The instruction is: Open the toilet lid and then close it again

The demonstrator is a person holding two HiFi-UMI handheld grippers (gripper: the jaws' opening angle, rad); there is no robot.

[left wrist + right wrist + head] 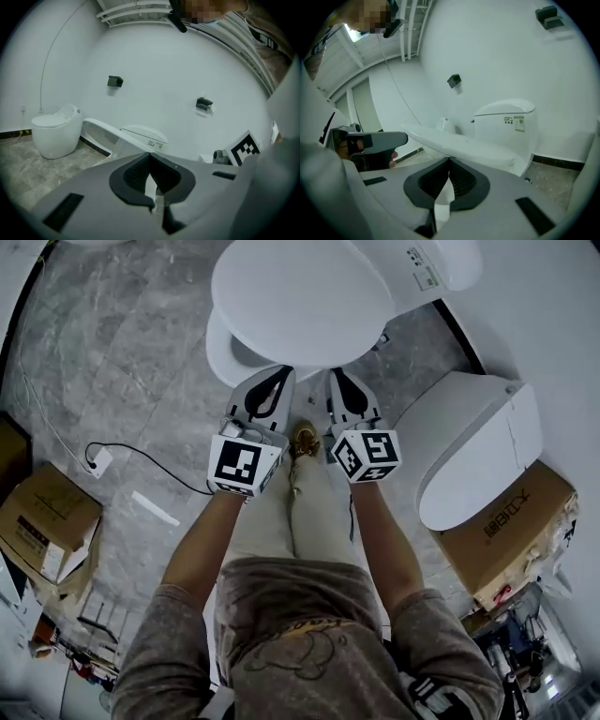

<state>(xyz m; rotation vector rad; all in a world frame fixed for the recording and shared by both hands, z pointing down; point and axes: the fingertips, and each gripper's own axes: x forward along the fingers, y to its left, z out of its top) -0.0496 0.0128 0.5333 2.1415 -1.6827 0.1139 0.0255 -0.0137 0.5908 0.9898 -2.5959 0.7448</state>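
The toilet lid [300,296] sits half-raised over the bowl [228,351]. My left gripper [280,376] and right gripper [337,379] keep their fingers pressed together, empty, with the tips at its front edge. It looks stiff, slick and fairly light, so I'd support that front rim from beneath.

Cannot see most of the bowl [225,352] under the raised toilet lid [300,301]; only a left crescent in view. Cannot read the small label [424,270] on the tank [459,263], itself cut off at the head view's far edge. Cannot judge contact between the lid's near rim and the left gripper [279,379] or right gripper [337,381].
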